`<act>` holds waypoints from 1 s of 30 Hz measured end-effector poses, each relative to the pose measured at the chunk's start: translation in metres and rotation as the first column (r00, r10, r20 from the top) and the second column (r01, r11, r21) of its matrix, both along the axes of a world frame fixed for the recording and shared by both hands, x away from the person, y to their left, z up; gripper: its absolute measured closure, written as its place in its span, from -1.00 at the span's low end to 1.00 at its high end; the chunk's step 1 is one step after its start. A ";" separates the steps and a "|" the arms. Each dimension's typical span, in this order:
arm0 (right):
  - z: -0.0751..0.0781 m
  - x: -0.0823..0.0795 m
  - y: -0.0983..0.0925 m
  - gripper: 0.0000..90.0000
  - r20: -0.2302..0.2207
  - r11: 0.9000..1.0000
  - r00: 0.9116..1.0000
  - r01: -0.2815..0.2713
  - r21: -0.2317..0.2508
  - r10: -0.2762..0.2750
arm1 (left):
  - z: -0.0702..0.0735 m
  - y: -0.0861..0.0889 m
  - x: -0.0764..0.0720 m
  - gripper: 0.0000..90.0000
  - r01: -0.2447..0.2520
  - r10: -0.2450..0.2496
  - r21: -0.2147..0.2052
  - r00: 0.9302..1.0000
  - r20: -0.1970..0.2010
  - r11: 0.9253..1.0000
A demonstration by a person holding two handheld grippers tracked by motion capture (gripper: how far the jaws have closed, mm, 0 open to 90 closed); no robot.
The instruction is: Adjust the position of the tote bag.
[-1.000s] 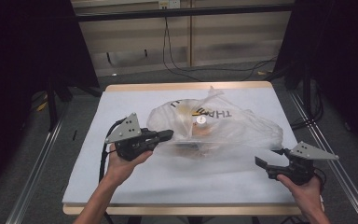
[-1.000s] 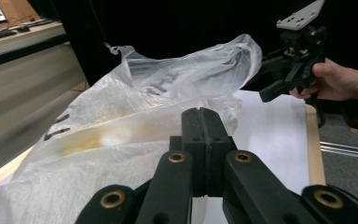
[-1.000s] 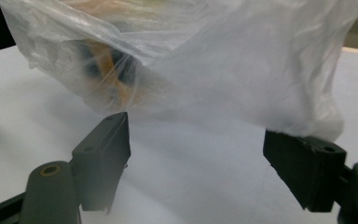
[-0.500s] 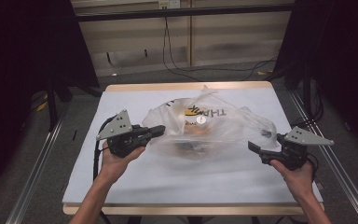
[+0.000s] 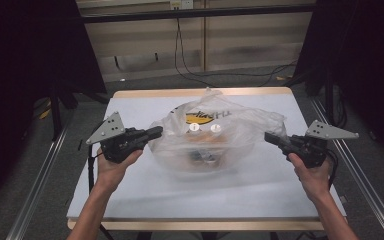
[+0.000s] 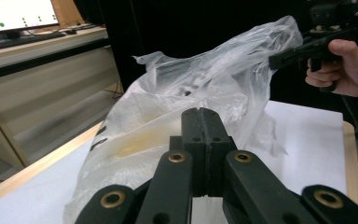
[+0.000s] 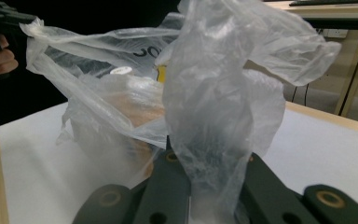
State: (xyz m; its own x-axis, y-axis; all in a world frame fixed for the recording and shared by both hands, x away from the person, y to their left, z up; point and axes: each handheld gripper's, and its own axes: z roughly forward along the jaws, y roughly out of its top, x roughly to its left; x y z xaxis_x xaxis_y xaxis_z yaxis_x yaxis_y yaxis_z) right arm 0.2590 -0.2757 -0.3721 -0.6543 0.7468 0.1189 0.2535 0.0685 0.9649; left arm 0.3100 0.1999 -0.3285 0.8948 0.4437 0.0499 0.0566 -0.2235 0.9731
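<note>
Pinching opposite edges, the left gripper (image 5: pixel 156 132) and right gripper (image 5: pixel 269 136) both clamp the plastic bag (image 5: pixel 215 135) mid-table, the right's jaws having just closed. Thin, limp, slippery film; its contents probably sag, so grip bunched edges.

The stuff inside the plastic bag (image 5: pixel 215 137) is too hazy to make out. In the right gripper view, bunched plastic covers the right tool (image 7: pixel 200 186) tips. The bag's print (image 5: pixel 207 117) is half folded away.

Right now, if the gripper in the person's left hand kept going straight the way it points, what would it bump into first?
Probably the clear plastic bag itself: the left gripper points across the table into the bag's side, which it already pinches. Beyond that film lie the white-capped bottles, though depth is hard to judge.
</note>
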 end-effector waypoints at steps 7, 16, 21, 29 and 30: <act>0.015 0.006 -0.002 0.99 0.016 1.000 1.000 -0.007 0.025 0.007 | -0.002 0.017 0.008 1.00 -0.047 0.046 -0.027 0.999 -0.018 0.999; 0.026 0.011 -0.007 1.00 0.032 1.000 0.999 0.005 0.027 -0.005 | -0.015 0.035 0.023 1.00 -0.127 0.124 -0.036 0.990 -0.065 0.991; 0.029 0.013 -0.010 1.00 0.021 1.000 0.999 0.026 -0.011 -0.026 | -0.020 0.037 0.025 1.00 -0.178 0.176 -0.014 0.982 -0.072 0.984; 0.026 0.019 -0.002 1.00 -0.007 0.999 1.000 0.005 -0.051 -0.005 | -0.024 0.033 0.030 1.00 -0.136 0.134 -0.023 0.987 -0.091 0.990; 0.026 0.019 -0.002 1.00 -0.007 0.999 1.000 0.005 -0.051 -0.005 | -0.024 0.033 0.030 1.00 -0.134 0.132 -0.017 0.987 -0.092 0.991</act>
